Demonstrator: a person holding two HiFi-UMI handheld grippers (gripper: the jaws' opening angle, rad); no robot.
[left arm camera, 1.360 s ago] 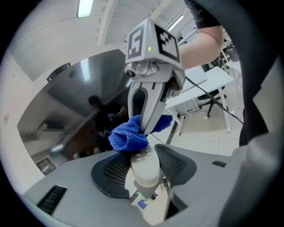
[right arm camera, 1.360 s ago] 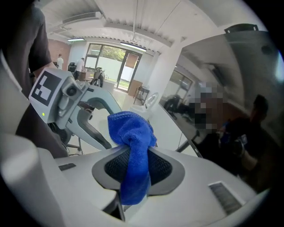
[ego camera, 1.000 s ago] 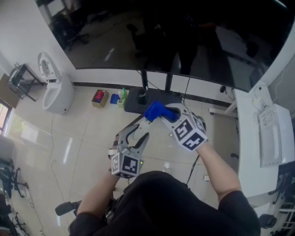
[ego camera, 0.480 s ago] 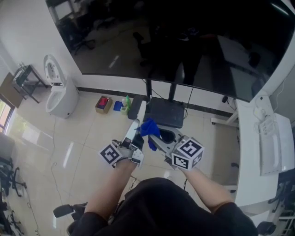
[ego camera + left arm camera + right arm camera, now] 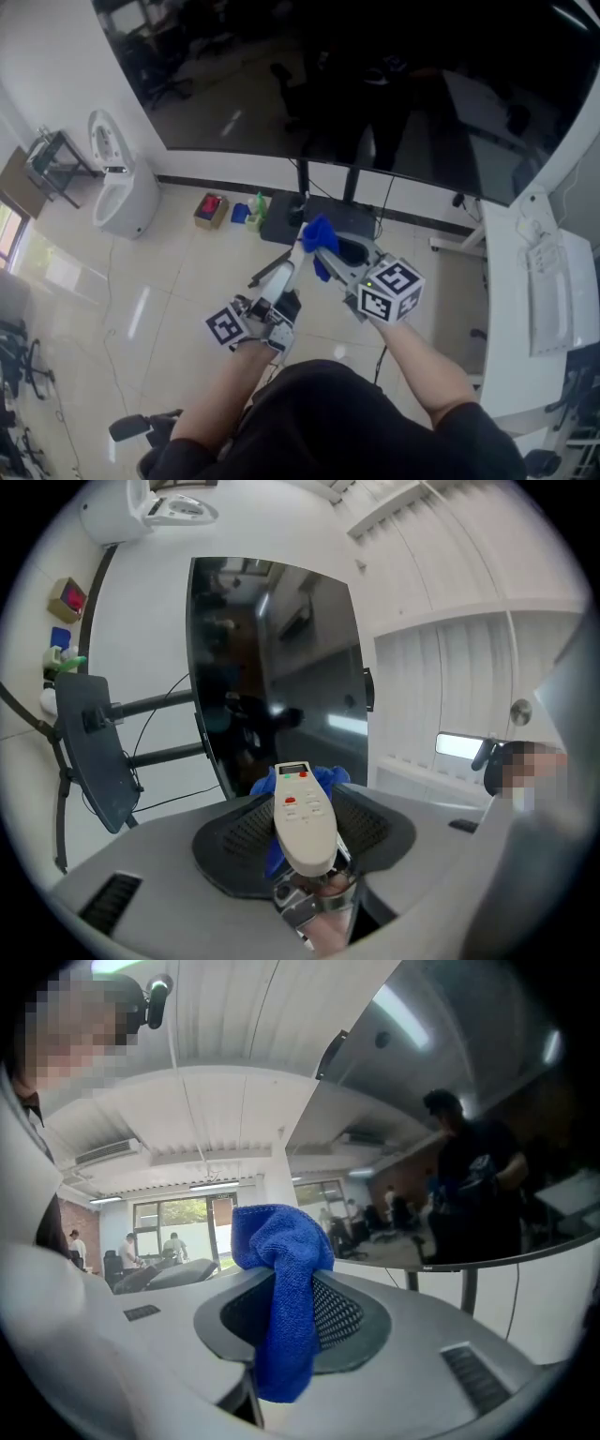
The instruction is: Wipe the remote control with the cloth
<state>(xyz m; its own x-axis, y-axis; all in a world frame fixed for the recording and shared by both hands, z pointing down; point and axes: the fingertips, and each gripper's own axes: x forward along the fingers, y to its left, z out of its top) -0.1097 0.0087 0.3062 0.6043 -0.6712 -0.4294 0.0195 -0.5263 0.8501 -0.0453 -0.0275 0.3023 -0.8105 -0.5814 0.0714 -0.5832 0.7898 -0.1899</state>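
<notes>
The remote control [image 5: 302,822] sits in the lower centre of the left gripper view. The left gripper [image 5: 305,806] has its jaws clamped on the remote's near end, button face up and display end pointing away. It looks like a light, rigid plastic shell with a smooth, probably slippery back. A hold low on the body, across its 2 long sides, seems the sensible one (it leaves the buttons and display free for wiping). Squeezing too hard could press buttons or let it squirt out.

The cloth [image 5: 281,1316] looks soft, thick-piled and limp. In the right gripper view the right gripper [image 5: 292,1288] has its jaws closed on a fold of it, with 1 bunched end standing above and a tail hanging below. A wad like that should give under pressure and wrap the remote's edges.

In the head view both are held in the air at the centre of the frame, over the floor [image 5: 187,272]. The blue wad is at the remote's far end, but I cannot tell whether they touch.
</notes>
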